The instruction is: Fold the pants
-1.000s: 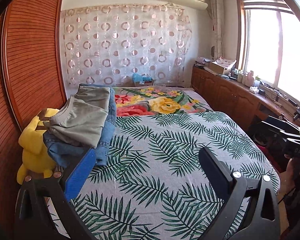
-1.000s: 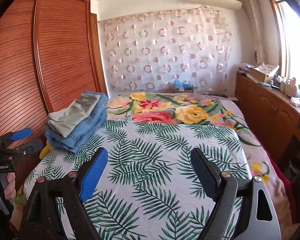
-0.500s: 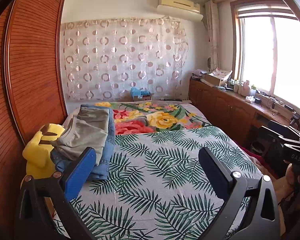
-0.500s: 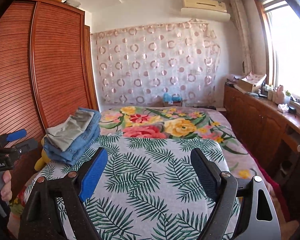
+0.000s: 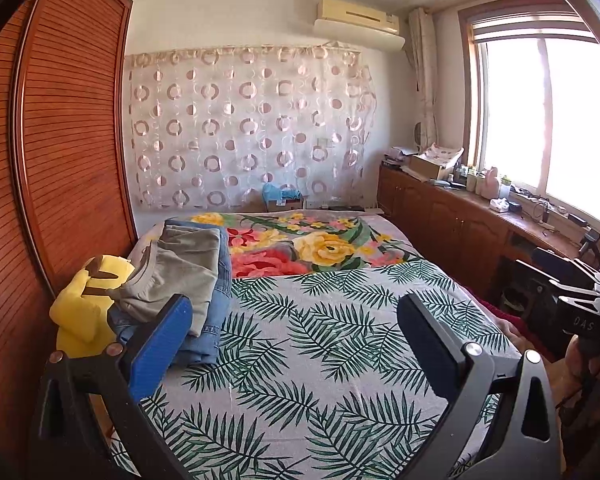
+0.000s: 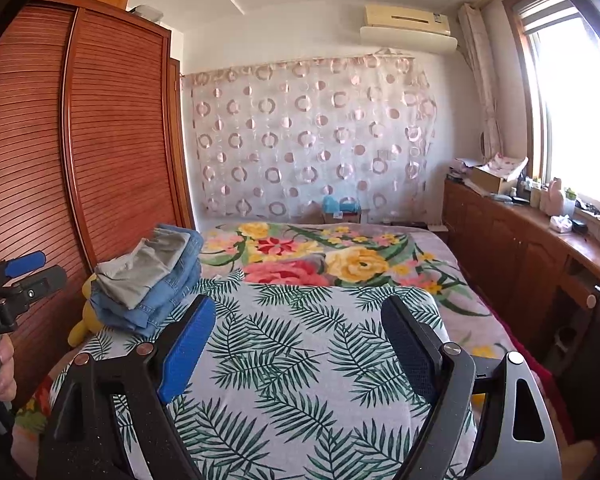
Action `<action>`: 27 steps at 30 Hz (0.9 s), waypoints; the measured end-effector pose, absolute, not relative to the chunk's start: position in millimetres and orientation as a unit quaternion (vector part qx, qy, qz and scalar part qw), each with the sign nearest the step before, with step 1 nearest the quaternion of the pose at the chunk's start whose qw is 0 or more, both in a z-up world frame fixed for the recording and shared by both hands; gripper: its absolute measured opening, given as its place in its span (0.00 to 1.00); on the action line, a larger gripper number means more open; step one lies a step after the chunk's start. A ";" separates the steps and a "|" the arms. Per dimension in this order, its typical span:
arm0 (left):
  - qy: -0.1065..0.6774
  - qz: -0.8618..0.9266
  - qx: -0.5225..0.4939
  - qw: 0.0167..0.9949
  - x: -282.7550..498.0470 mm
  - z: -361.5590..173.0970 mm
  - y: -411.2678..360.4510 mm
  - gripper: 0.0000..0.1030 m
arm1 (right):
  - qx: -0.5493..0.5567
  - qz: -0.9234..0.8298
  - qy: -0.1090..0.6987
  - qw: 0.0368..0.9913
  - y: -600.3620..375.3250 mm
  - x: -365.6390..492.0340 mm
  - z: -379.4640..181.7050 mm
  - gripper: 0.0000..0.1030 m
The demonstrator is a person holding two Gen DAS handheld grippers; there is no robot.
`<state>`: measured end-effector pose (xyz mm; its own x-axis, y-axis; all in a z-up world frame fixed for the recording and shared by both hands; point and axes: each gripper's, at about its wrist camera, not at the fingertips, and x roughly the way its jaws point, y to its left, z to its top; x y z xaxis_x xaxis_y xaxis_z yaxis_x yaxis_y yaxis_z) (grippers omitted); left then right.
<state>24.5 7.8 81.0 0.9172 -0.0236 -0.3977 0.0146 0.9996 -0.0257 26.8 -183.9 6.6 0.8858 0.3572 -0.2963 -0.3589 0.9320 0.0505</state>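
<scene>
A bed (image 5: 340,360) with a palm-leaf and flower cover fills the room between a slatted wooden wardrobe (image 5: 68,160) on one side and a low cabinet (image 5: 452,224) under the window on the other. On the wardrobe side of the bed, toward its far half, lies a stack of folded pants (image 6: 152,284): blue jeans below, a grey-green pair (image 5: 180,272) on top, with a yellow plush toy (image 5: 84,304) wedged between the stack and the wardrobe. The stack's long side runs up the bed, toward the patterned curtain. The rest of the cover in front of both claws is bare; no unfolded pair shows in either view, so my reading is that the folding is done or the next pair lies out of sight. The left gripper (image 5: 296,328) hangs over the near part of the bed, jaws wide with nothing between them; the stack sits just beyond and outward of its blue finger (image 5: 160,344), so this hand is the nearer one. The right gripper (image 6: 300,336) is likewise wide and empty, with the stack well off to its left, past the blue finger (image 6: 188,348). Any reach for the stack would most likely fall to the left hand, going forward and slightly outward.
</scene>
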 end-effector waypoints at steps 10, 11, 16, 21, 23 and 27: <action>0.208 -0.007 -0.011 0.978 26.1 78.0 6.2 0.99 | -0.004 0.183 0.156 0.971 -187.1 32.3 10.4 0.84; 0.207 -0.007 -0.011 0.978 26.1 78.0 6.2 0.99 | -0.004 0.183 0.156 0.971 -187.6 32.4 10.6 0.84; 0.209 -0.005 -0.011 0.978 26.8 77.2 7.2 0.99 | -0.005 0.184 0.157 0.970 -188.4 32.6 10.2 0.84; 0.212 -0.005 -0.012 0.977 28.6 72.3 7.1 0.99 | -0.006 0.185 0.157 0.970 -188.7 32.9 10.1 0.84; 0.212 -0.005 -0.012 0.977 28.9 71.9 7.0 0.99 | -0.006 0.185 0.158 0.970 -189.6 33.4 9.8 0.84; 0.212 -0.005 -0.013 0.977 28.9 71.9 7.0 0.99 | -0.006 0.185 0.159 0.970 -190.7 34.3 9.8 0.84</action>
